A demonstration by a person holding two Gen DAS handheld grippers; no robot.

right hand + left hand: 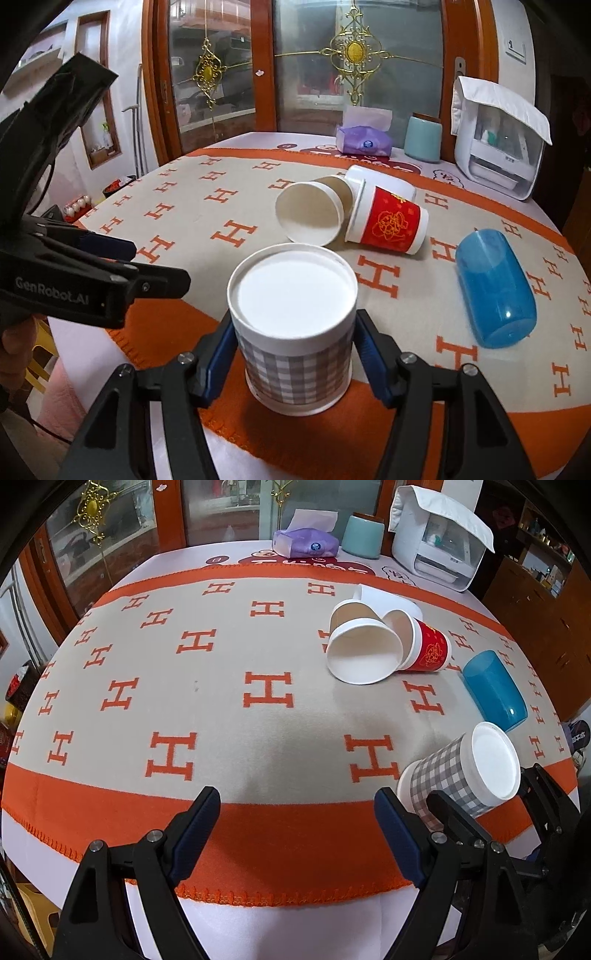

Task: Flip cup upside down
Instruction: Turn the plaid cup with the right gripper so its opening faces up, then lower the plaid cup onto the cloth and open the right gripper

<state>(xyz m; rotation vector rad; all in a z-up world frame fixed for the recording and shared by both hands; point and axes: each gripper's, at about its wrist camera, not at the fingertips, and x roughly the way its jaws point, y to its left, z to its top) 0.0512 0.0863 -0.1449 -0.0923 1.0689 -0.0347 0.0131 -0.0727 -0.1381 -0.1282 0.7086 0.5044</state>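
between the right gripper's (295, 354) blue pads (218, 360) sits the plaid cup (295, 332), base up and mouth down at the near orange edge of the blanket (207, 236). both pads look pressed to its sides, so the gripper is clamped on it; the contact points themselves are hidden behind the cup wall. whether the rim rests on the cloth or hangs just above it is hard to tell. in the left wrist view the same cup (461, 771) appears tilted, and the right gripper's black fingers (450, 816) cover part of it.

the left gripper (295, 830) hangs spread wide over the blanket's (221, 672) near border, holding nothing. from the right wrist view it (110, 273) juts in from the left, its far end cut off by the frame, with a bit of the person's hand (14, 343) under it.

farther out, a white cup (310, 214) and a red cup (388, 221) lie on their sides, touching, with a third cup's white end (369, 181) mostly hidden behind them. a blue cup (495, 291) lies alone to the right.
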